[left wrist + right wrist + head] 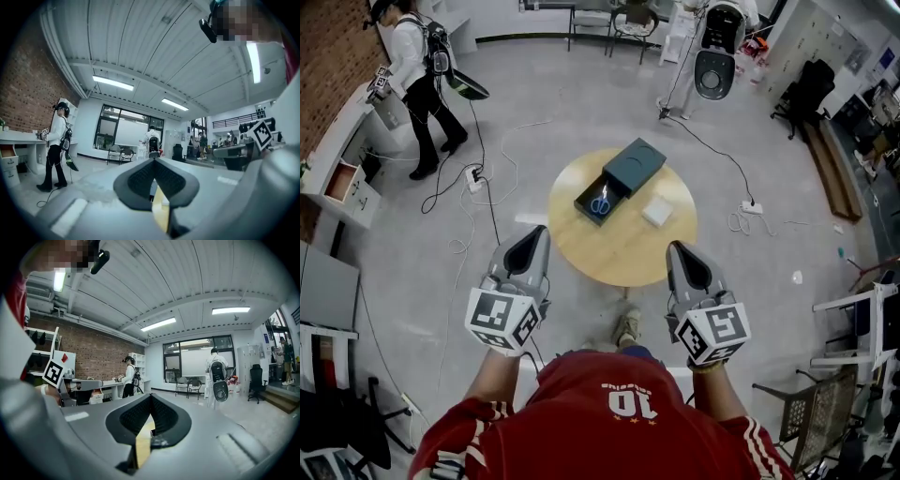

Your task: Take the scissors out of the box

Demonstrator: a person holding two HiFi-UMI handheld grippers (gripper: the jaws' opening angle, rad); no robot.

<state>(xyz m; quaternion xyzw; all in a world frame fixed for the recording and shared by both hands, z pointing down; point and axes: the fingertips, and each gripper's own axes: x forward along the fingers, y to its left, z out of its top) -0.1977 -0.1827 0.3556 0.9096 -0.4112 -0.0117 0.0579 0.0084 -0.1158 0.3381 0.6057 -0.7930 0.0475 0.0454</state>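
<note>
Scissors (pixel 600 202), blue handles, lie flat in the pulled-out tray of the dark box (pixel 633 161), on the far half of the round tabletop (pixel 619 248). The box sleeve sits right at the far edge. A small white pad (pixel 657 212) is just beside the tray, twd the right edge.

Left hand-held gripper (pixel 532 234) and right hand-held gripper (pixel 679 249) are both clenched w/ nothing between the jaws, both well short of the tabletop's near edge.

Risks, as I judge them:
- Jaws need to open before reaching in, else the tips just shove the tray.
- Scissors lie flat and low in the tray, so a pinch may slip off the handles or catch the tray wall.
- Nothing holds the box. A push twd the far edge could slide it off, so one gripper prob needs to brace it.
- Cables on the floor (pixel 487 202) near the left edge are a snag risk.
</note>
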